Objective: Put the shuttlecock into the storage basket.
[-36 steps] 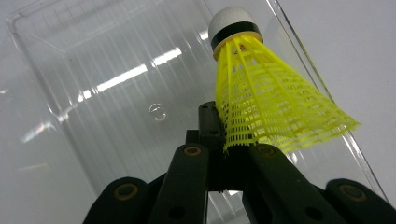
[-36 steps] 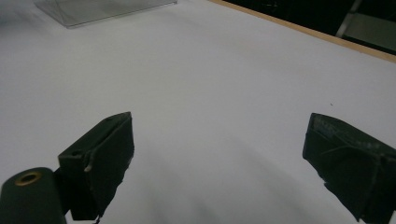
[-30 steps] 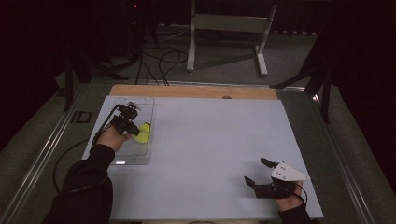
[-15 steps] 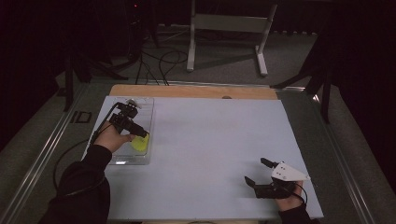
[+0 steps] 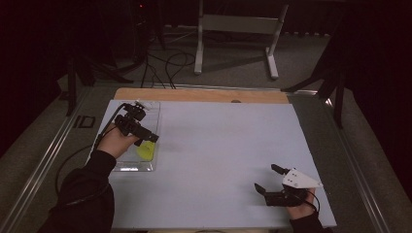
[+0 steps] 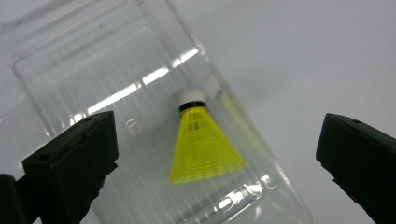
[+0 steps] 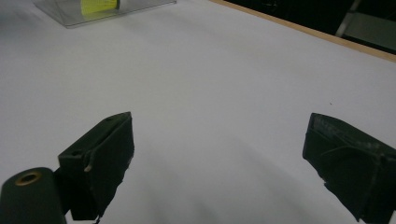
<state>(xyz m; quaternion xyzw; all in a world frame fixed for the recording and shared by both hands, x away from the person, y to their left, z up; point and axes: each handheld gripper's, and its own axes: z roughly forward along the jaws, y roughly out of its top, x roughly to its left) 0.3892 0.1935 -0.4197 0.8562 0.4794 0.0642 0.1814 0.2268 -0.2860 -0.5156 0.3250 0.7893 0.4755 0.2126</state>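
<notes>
Lifted a little above the tray (image 5: 127,166) since a second ago: left tool (image 5: 147,140), then clamped low on the shuttlecock (image 5: 145,151), now clear of it. Jaws just been opening, now spread as wide as they go, nothing between the pads, nothing touched. Unmoved over the same second: right tool (image 5: 266,179).

Largest first: one bench (image 5: 218,145), covered by a pale sheet, with a strip of bare wood along the far edge. One clear plastic tray, lying flat near the left edge of the bench. One left hand (image 5: 116,141) over the tray, sleeve coming in from the lower left corner, tool angled down and towards the right, cable trailing off to the left. One right hand (image 5: 300,212) resting low at the near right corner of the bench, well apart from the tray, tool held about level and pointing left, grey plate on top. Right jaws wide apart too, holding nothing, bare sheet between them in the right gripper view.

Smallest: one yellow shuttlecock (image 6: 204,143) with a white cork tip, lying on its side inside the tray, near the tray's right wall, seen straight between the spread left jaws, below them and free.
</notes>
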